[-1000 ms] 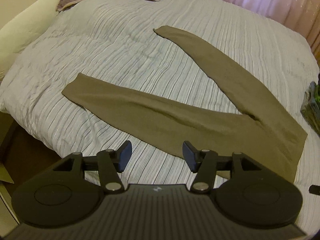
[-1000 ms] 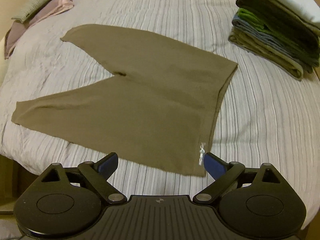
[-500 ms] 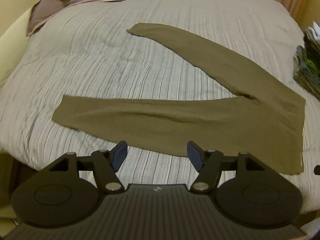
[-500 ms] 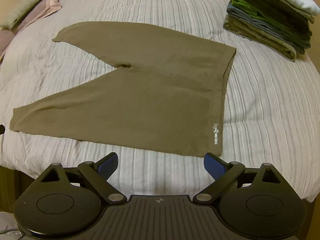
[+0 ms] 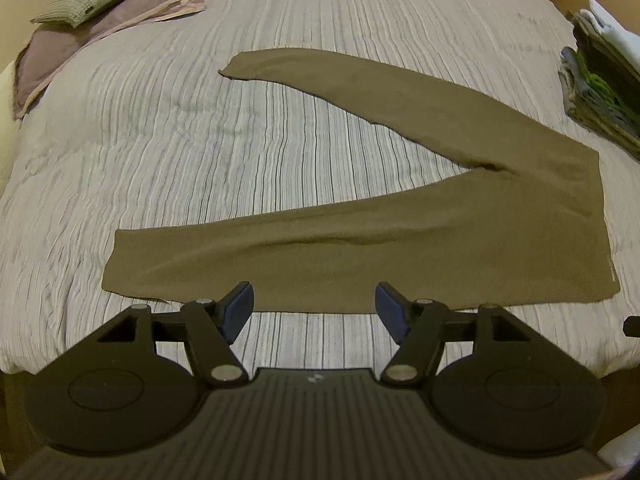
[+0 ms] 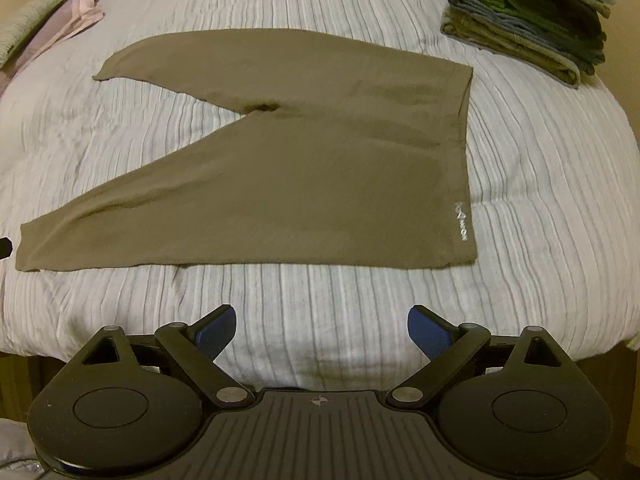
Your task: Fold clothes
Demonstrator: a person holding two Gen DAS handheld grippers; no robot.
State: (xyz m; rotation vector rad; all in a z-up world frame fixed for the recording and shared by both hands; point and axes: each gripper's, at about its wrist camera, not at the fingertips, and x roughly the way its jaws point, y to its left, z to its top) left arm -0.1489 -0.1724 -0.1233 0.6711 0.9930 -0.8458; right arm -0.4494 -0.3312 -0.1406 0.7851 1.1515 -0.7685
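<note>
Bed (image 5: 168, 128) under grey striped quilt, pillows (image 5: 80, 4) at far corner, dim warm light.

Leggings (image 6: 304, 168) lie flat on the bed (image 6: 520, 208), folded stack (image 6: 528, 28) far right.

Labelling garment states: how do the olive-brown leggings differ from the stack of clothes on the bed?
The olive-brown leggings lie spread flat in a single layer, legs splayed in a V; the stack of folded clothes is compact and piled several items high. The leggings are one colour; the stack mixes green, grey, dark and white pieces. The leggings sit near the bed's front edge, the stack at the far right. Both rest on the striped grey bedspread, untouched by either tool.
</note>
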